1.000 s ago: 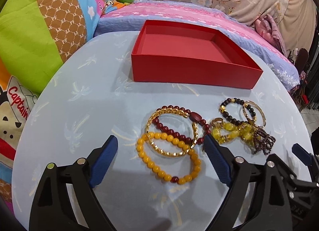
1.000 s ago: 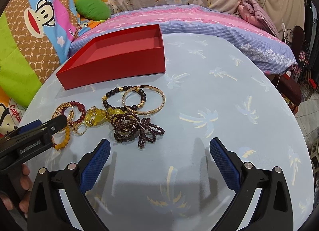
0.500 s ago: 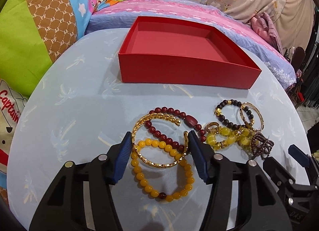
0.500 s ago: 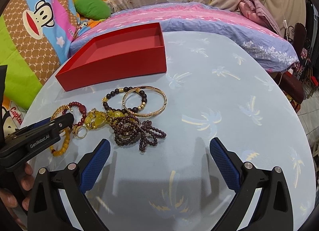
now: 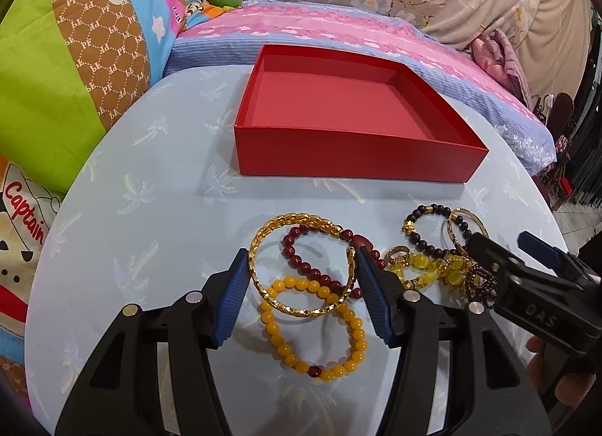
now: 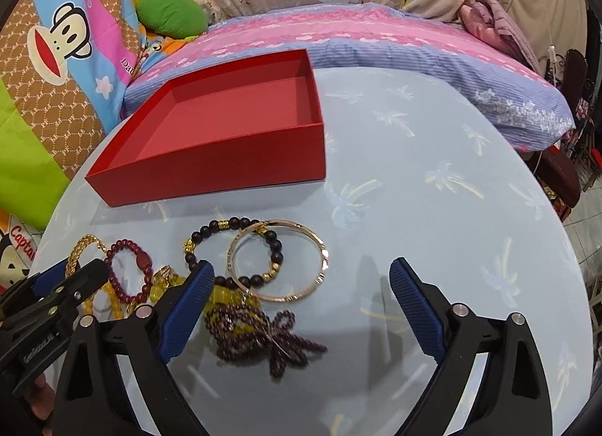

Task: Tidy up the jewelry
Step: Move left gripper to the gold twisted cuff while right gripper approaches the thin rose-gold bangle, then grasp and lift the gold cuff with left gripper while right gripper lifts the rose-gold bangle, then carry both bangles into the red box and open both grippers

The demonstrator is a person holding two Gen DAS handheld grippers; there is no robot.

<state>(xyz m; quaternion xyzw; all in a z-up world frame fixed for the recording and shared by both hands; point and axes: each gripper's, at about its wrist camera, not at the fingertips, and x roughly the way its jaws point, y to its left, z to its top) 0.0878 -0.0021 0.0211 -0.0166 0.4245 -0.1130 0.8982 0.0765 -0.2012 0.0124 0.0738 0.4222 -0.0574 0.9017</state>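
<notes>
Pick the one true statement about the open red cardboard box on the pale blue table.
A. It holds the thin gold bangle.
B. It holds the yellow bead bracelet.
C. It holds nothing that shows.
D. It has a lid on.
C: the open red cardboard box shows only its bare floor, while the yellow bead bracelet and the thin gold bangle lie on the pale blue table in front of it.

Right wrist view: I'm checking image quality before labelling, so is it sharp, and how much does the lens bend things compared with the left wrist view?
Right wrist view: sharp, evenly lit, soft shadows under the dark bead cluster; the red box edges bow and black corners vignette. Left wrist view: equally sharp, same bowing on the red box, no glare.
</notes>
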